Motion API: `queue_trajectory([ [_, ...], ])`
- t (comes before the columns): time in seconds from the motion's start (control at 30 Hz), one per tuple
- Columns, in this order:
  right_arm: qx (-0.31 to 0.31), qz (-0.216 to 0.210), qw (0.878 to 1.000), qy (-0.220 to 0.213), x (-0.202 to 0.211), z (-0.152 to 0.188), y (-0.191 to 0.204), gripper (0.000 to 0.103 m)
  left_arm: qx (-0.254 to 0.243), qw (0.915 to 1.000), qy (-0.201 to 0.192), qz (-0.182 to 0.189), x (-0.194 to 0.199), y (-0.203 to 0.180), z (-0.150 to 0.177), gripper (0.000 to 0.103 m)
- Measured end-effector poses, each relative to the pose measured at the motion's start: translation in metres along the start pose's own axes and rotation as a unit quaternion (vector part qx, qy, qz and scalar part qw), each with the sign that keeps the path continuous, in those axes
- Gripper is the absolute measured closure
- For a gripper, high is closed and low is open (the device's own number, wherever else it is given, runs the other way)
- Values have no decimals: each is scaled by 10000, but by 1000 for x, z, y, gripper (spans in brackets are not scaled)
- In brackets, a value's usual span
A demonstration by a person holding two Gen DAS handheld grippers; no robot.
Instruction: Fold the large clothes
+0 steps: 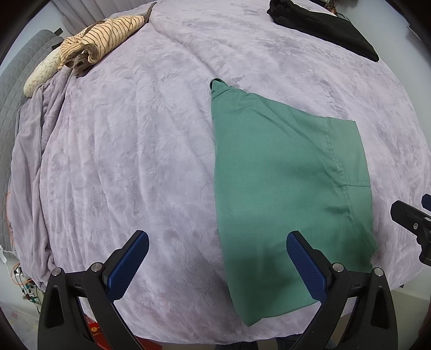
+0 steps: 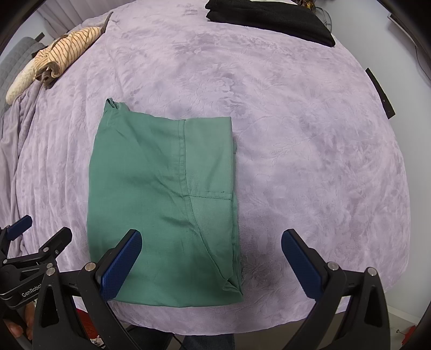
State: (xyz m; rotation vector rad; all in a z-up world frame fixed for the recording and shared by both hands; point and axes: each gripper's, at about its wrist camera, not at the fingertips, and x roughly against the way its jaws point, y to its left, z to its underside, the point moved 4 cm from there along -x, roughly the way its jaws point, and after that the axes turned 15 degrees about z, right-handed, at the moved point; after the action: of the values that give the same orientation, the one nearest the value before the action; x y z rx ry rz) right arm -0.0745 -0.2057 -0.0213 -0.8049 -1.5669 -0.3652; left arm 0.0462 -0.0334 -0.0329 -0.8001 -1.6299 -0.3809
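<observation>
The green garment (image 2: 161, 204) lies folded flat on the purple bed cover (image 2: 309, 161). The left claw (image 1: 216, 265) and the right claw (image 2: 211, 262) both hover above it with jaws wide apart, holding nothing.

Bed covered by lilac plush blanket (image 2: 309, 140), rumpled at left edge. Grey quilted headboard (image 1: 16, 88) far left. Pale curtain (image 1: 80, 13) behind. White wall (image 2: 404, 48) at right. Red box (image 1: 93, 328) on floor below bed. Soft even light.
</observation>
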Motion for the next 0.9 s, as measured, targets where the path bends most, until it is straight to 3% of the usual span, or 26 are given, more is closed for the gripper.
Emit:
queue_trajectory([
  [0.9, 102, -2, 9999, 61, -6, 2, 4, 0, 12, 10000, 80, -16, -4, 4, 2, 1],
])
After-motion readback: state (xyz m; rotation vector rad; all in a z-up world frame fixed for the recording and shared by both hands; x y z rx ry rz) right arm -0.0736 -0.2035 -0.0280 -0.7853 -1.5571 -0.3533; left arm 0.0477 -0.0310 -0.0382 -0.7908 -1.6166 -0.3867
